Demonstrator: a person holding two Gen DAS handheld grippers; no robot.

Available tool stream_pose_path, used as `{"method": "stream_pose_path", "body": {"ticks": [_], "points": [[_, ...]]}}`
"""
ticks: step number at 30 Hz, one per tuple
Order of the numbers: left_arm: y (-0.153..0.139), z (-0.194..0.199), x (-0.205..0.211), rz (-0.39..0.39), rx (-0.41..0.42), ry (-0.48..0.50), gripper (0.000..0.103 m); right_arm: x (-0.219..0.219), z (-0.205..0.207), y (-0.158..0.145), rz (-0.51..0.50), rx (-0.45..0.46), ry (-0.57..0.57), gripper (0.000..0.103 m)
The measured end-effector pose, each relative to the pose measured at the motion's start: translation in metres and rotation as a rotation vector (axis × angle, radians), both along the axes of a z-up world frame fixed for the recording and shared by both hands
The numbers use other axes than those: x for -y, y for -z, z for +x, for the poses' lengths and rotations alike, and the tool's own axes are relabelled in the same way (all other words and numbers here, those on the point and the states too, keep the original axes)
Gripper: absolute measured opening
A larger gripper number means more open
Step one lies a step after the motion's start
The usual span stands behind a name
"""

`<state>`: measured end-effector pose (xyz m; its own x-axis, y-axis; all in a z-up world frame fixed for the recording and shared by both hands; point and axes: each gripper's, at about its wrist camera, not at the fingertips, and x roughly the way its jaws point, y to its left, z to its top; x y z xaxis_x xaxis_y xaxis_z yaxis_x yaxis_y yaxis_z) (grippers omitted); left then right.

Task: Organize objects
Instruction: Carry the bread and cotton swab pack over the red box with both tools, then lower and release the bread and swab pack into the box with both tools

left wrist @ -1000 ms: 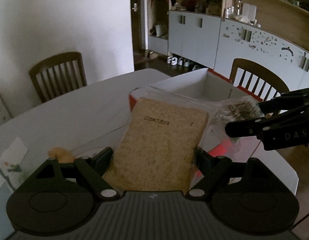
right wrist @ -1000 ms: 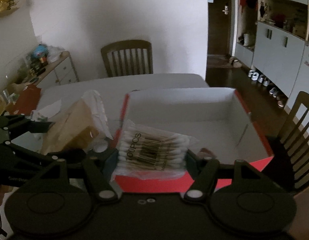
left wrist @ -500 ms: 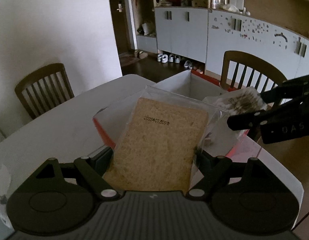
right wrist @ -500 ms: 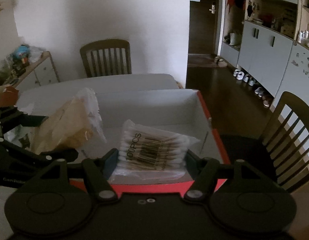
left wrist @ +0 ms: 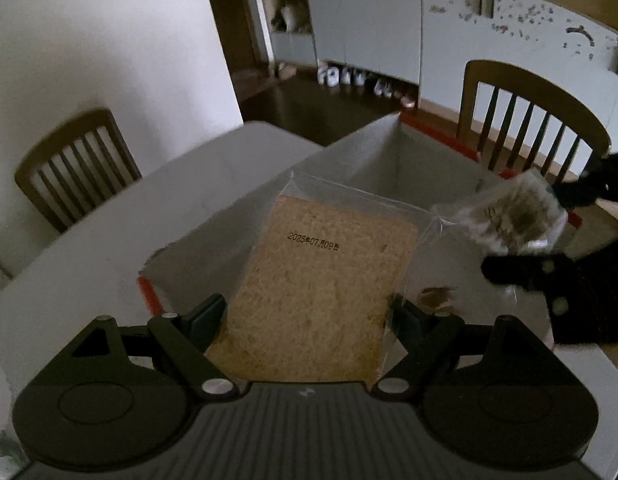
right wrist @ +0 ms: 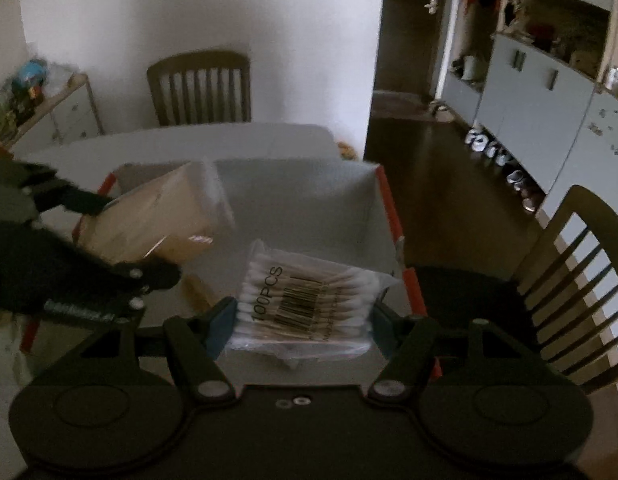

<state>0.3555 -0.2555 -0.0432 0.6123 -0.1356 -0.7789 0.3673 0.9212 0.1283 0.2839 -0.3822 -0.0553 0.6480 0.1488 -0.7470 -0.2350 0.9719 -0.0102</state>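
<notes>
My left gripper (left wrist: 307,320) is shut on a bagged slice of brown bread (left wrist: 325,280) with a printed date, held over the open red box with a white inside (left wrist: 373,160). My right gripper (right wrist: 301,320) is shut on a clear pack of cotton swabs (right wrist: 305,304) marked 100PCS, held above the same box (right wrist: 301,200). In the right wrist view the bread bag (right wrist: 157,216) and the left gripper (right wrist: 101,240) hang at the left over the box. In the left wrist view the swab pack (left wrist: 513,216) and the right gripper (left wrist: 549,240) show at the right.
The box sits on a white table (left wrist: 109,260) near its corner. A small brown scrap (left wrist: 437,296) lies on the box floor. Wooden chairs (right wrist: 201,88) (left wrist: 533,120) stand at the far side and the right. A dark floor, grey cabinets and shoes (right wrist: 489,148) lie beyond.
Both grippers have moved forward and down with their bags, from before the box's near edge to over its inside. The grips have not changed.
</notes>
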Motion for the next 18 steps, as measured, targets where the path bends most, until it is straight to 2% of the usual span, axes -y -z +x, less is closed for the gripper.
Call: {"method": "stream_pose_path", "body": {"ticks": [3,7,11,18], "points": [[0.009,0.011,0.002,0.005,-0.034,-0.006,0.087,-0.003,0.007,0.011,-0.031,-0.025,-0.036,0.069],[0.018,0.023,0.011,0.057,-0.049,0.009,0.087,-0.004,0.014,0.023,-0.030,-0.062,-0.065,0.069],[0.028,0.032,0.017,0.068,-0.099,0.019,0.087,-0.008,0.019,0.030,-0.027,-0.098,-0.101,0.069],[0.045,0.046,0.017,0.076,-0.188,-0.004,0.087,-0.013,0.026,0.040,-0.011,-0.138,-0.101,0.069]]}}
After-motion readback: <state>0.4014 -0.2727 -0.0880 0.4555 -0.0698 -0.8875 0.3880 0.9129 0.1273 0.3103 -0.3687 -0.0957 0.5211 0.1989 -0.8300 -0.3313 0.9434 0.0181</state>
